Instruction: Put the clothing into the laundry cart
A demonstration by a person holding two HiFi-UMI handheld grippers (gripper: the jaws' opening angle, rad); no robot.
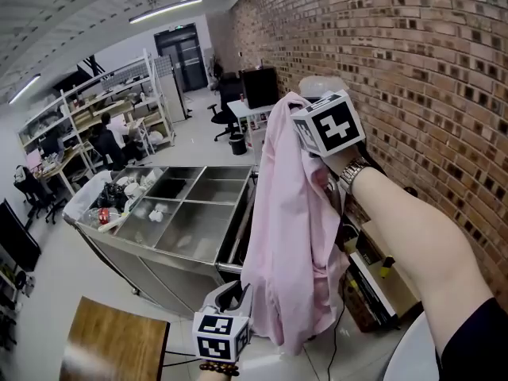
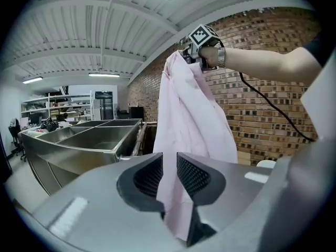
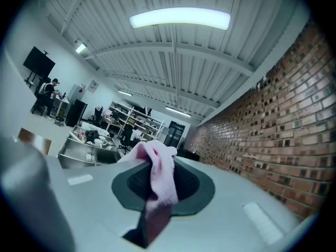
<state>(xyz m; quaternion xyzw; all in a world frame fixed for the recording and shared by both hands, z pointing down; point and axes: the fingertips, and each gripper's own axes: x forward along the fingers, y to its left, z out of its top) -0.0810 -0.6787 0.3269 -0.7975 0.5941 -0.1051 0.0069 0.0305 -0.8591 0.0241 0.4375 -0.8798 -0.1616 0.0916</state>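
A pink shirt (image 1: 290, 236) hangs full length beside the brick wall. My right gripper (image 1: 298, 113) is shut on its top, a bunch of pink cloth (image 3: 160, 172) pinched between the jaws, held high with the arm stretched out. My left gripper (image 1: 234, 296) is low, at the shirt's lower edge; its jaws stand close together with the cloth (image 2: 181, 125) running down between them, gripped. The steel laundry cart (image 1: 208, 270) with several open compartments stands just left of the shirt, also seen as the cart (image 2: 79, 143) in the left gripper view.
The cart's far left compartments hold cups and small items (image 1: 119, 197). A wooden table (image 1: 115, 340) is at the lower left. Boxes and cables (image 1: 373, 280) lie along the brick wall (image 1: 413, 54). Desks, shelves and people are far behind.
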